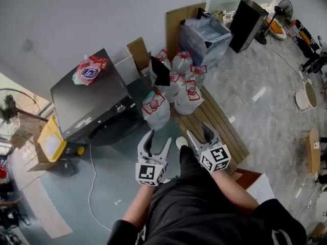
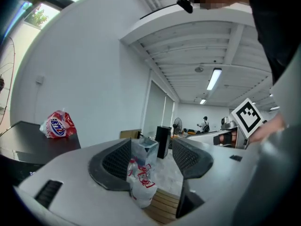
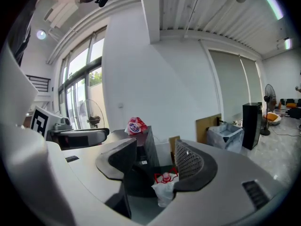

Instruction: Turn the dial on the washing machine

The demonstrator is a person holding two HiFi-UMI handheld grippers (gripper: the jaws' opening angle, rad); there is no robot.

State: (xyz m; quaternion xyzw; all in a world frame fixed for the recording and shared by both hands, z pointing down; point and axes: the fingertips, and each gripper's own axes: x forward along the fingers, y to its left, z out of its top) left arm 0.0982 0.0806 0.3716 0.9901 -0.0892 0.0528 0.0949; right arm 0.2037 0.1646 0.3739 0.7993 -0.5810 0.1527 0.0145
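Washing machine (image 1: 89, 98) is the dark box against the wall, w/ a red-and-white detergent bag (image 1: 89, 69) lying on its lid. The dial is prob. the small round knob (image 1: 121, 107) on the control strip along the lid's near edge, at the corner nearest the bottles; too small to be sure. Just right of the machine stands a cluster of big water bottles (image 1: 168, 93) w/ red handles, some on a wooden pallet (image 1: 217, 124) that runs on away from the machine. A yellow bin (image 1: 48, 137) sits at the machine's left side, and a white cable (image 1: 92, 177) trails over the floor in front of it.

The person stands in front of the machine w/ both grippers held close to the body, apart from the machine, touching nothing. Left gripper (image 1: 159, 136): fingers spread, nothing between them; only the distant bottles show thru the gap. Right gripper (image 1: 197, 129): fingers also spread wide, empty; its own view looks at the machine's corner and one bottle beyond.

Step in hand, as I read it: the approach, dial not yet reached. Next move calls for bringing one gripper, prob. the left since it's nearer the machine, to that knob, setting a finger on either side, closing, then rolling the wrist. Knob is small and the bottles crowd that corner, so aim needs care.
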